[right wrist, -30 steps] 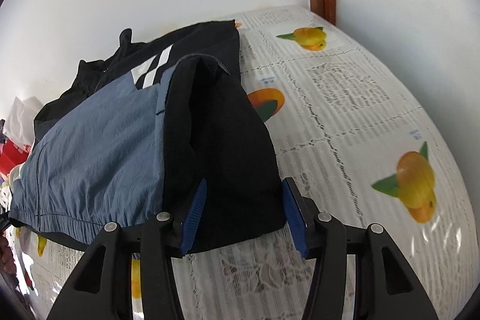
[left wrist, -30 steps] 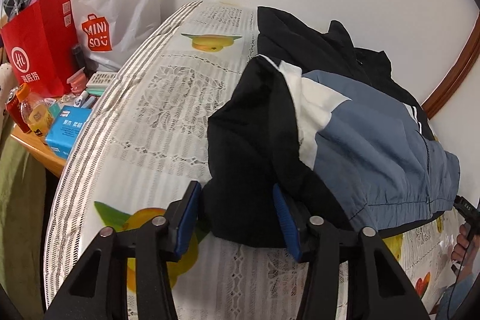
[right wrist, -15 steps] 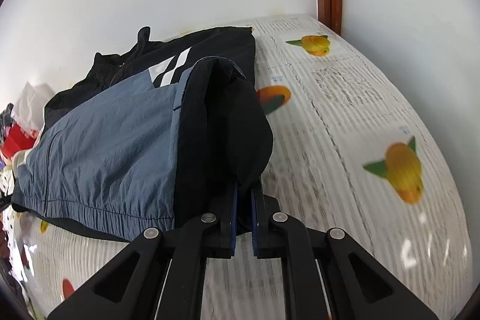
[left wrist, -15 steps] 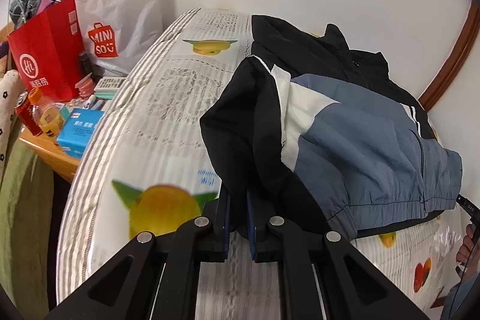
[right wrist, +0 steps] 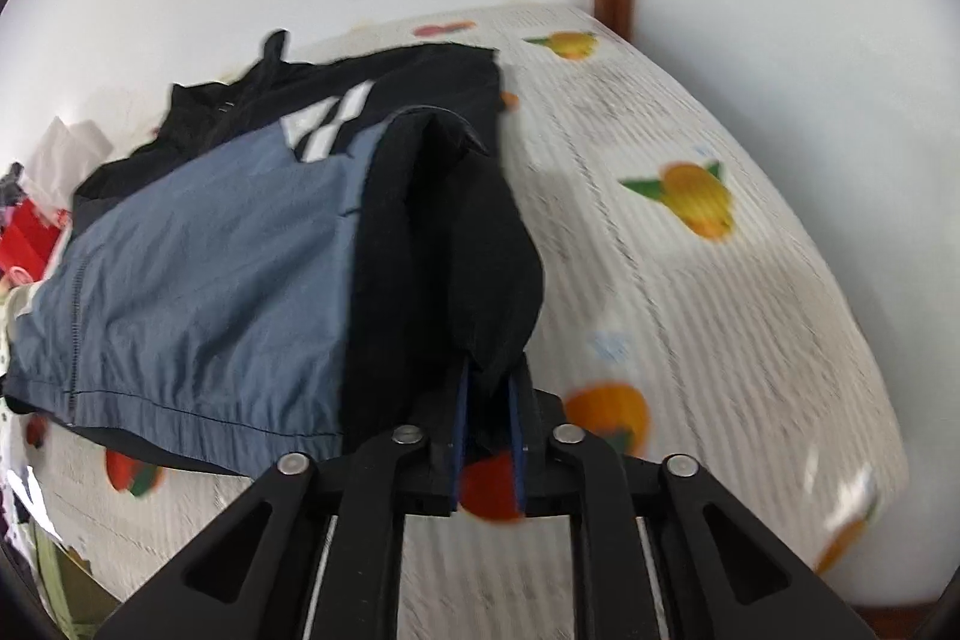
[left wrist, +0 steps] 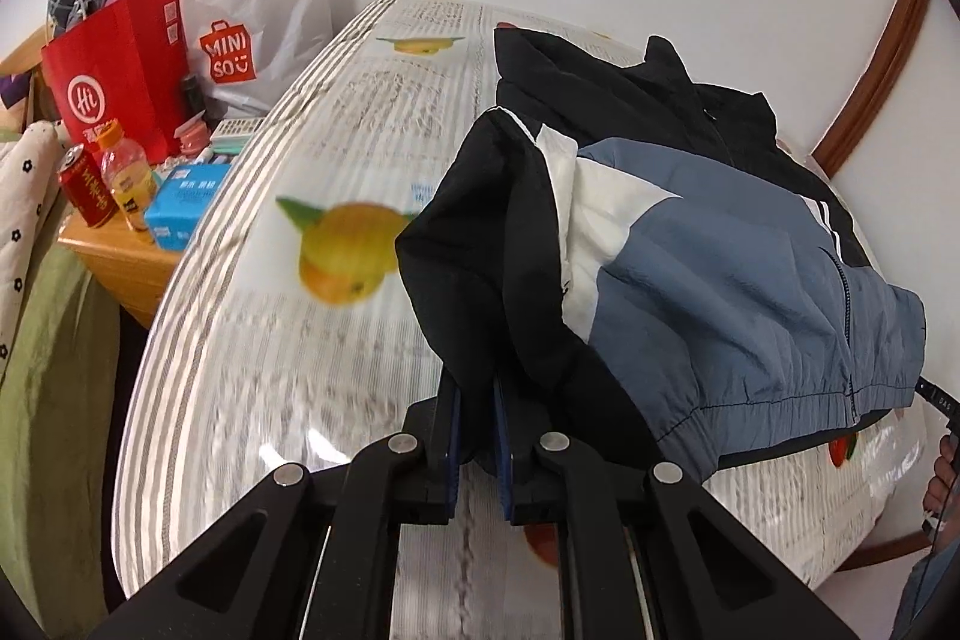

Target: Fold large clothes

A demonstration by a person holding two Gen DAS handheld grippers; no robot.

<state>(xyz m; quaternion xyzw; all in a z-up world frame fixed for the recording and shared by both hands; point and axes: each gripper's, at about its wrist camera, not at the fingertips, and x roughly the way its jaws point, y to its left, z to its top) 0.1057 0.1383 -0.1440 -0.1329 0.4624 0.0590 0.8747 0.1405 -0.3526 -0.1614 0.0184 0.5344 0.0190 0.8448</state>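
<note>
Black-blue jacket collar toward wall; both grippers pinching sleeves.

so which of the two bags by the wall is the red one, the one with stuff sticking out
The red bag with the round white logo, left of the white Miniso bag; checked cloth pokes from its top.

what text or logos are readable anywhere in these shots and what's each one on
"MINI SO" on the white bag.
"HL"-like round logo on the red bag; the characters under it are unreadable.
Blue box: print too small to read.
Red can and bottle: labels too small.
Tablecloth: newsprint pattern, blurred.
Jacket: no text visible.
</note>
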